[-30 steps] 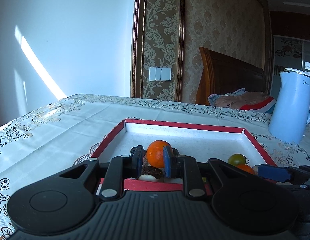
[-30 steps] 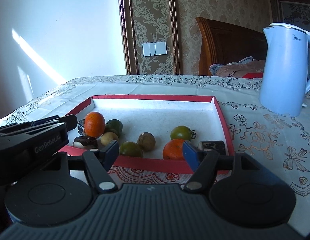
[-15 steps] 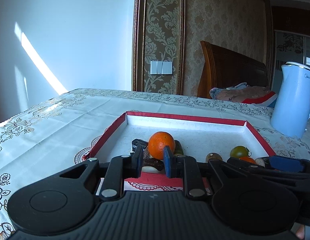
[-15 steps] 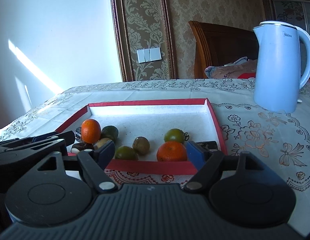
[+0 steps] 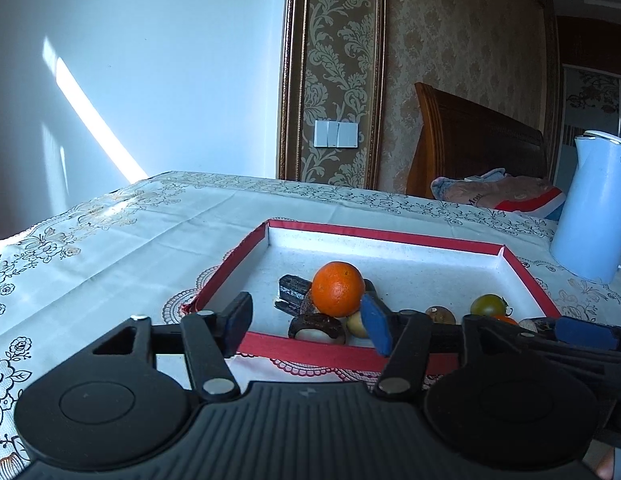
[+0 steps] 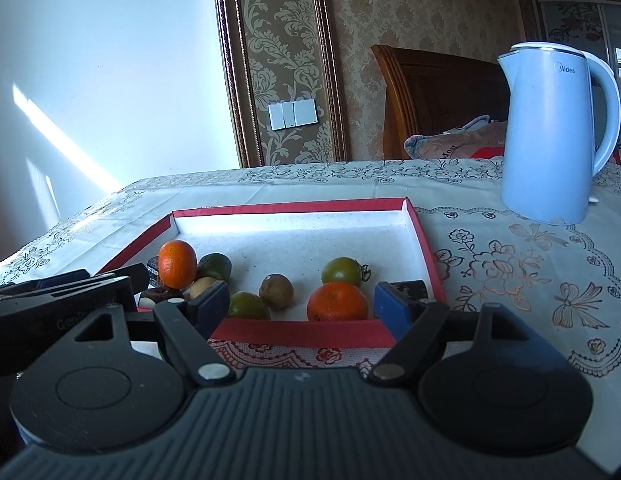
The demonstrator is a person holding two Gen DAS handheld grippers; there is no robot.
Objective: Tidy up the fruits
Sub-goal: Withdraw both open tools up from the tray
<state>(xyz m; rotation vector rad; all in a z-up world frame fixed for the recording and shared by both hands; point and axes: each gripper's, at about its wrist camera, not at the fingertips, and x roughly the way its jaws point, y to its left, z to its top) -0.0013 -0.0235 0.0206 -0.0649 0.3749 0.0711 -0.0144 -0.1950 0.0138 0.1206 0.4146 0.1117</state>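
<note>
Pale blue kettle [image 6: 550, 136] stood on floral tablecloth [image 6: 510, 264]; wall switches [image 5: 336, 134] mounted on patterned panel; wooden headboard [image 5: 478, 148] seen behind.

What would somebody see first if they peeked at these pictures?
Probably the bright orange tangerine perched on a little heap of fruit at the left end of the red-rimmed tray, with a second tangerine by the tray's near rim. Next, the tall pale blue electric kettle standing on the flowered tablecloth to the tray's right.
</note>
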